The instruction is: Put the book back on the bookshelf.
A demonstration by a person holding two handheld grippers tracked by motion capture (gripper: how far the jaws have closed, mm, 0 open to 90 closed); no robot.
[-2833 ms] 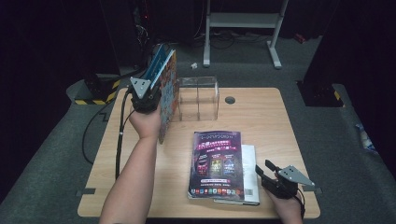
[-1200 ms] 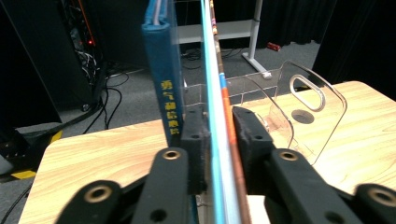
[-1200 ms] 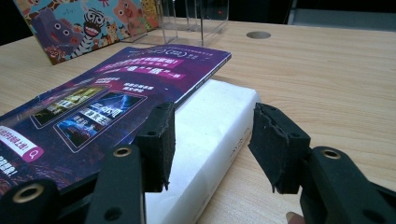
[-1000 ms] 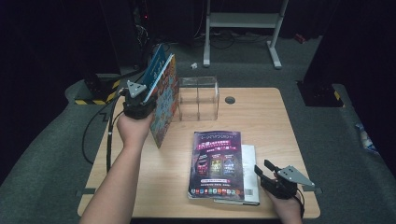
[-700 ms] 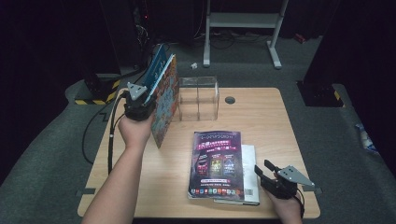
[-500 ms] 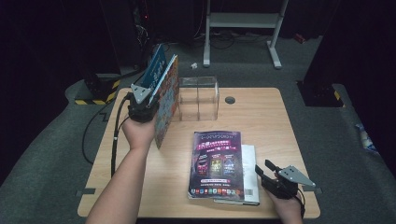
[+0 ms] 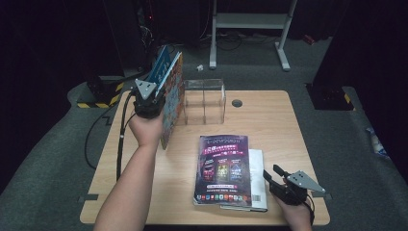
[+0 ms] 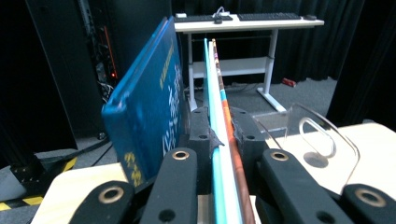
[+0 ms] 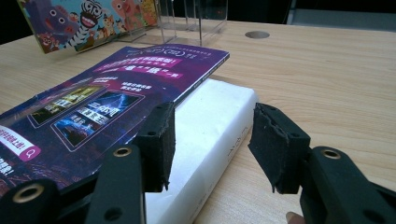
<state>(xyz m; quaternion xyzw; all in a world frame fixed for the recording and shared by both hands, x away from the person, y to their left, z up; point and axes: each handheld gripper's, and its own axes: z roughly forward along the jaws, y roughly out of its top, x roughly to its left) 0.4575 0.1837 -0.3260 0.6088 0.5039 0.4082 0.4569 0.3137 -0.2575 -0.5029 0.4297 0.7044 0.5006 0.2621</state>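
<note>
A thin picture book (image 7: 172, 103) with cartoon animals on its cover stands upright at the table's left, beside a clear acrylic book stand (image 7: 204, 98). My left gripper (image 7: 155, 98) is shut on the book's near edge; in the left gripper view the pads (image 8: 205, 135) pinch the thin book (image 8: 212, 84). A blue book (image 8: 149, 107) leans just to its left. At the front right, my right gripper (image 7: 272, 173) stands open over the edge of a white book (image 9: 210, 116) that lies under a purple magazine (image 9: 107, 98).
The wooden table (image 7: 279, 125) has a round cable hole (image 7: 236, 102) behind the stand. A white desk frame (image 7: 250, 19) stands on the floor beyond. Yellow-black tape (image 7: 98, 98) marks the floor at the left.
My left hand has shifted slightly along the edge of the standing picture book. The books, the stand and my right gripper are where they were.
</note>
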